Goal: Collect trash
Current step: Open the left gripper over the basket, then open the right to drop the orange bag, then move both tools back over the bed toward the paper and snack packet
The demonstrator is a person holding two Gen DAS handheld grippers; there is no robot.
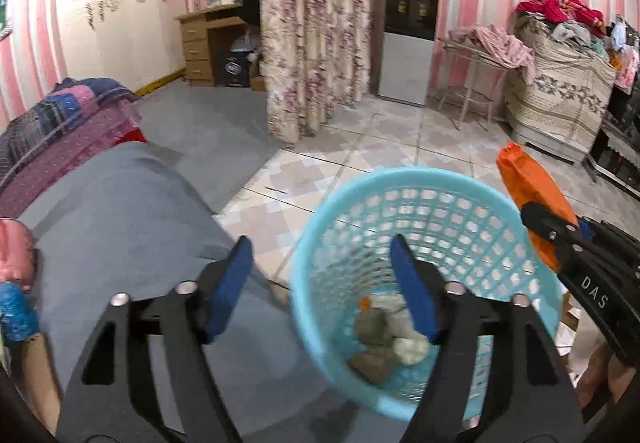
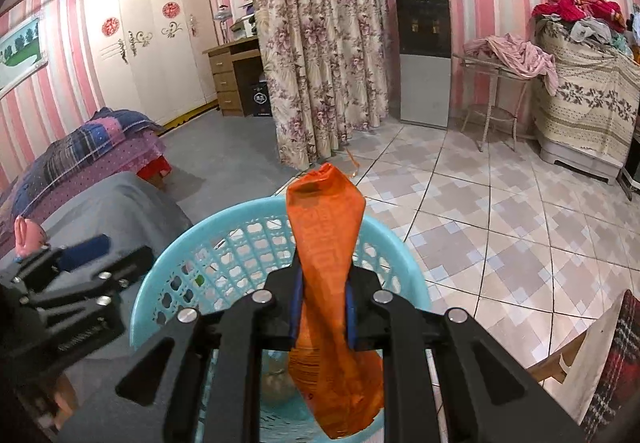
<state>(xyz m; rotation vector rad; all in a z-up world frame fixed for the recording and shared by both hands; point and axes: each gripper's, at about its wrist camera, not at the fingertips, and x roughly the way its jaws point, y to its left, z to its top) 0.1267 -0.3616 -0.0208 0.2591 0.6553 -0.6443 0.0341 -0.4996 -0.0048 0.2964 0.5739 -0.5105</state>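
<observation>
Bedding (image 1: 60, 115) lay folded at the far left, past a grey-covered bed (image 1: 132, 211) whose near edge ran up beside the basket. The left claw (image 1: 320, 291) stood with its blue pads wide apart and nothing between them; it hung above the basket's left rim, probably having nothing more to carry there. The blue basket (image 1: 420, 179) sat on the tiled floor (image 2: 500, 223) just off the bed's edge, close enough that both claws could reach over it. Crumpled scraps (image 1: 384, 343) already lay at its bottom. To the right, the right claw (image 2: 322, 313) was closed tight on an orange wrapper (image 2: 324, 227), pinching it near the middle so that one end stood up above the pads and the other drooped below them. The wrapper hung over the basket's mouth, its lower end inside the rim, so a release would likely drop it onto the scraps. The grip looked narrow but firm.
</observation>
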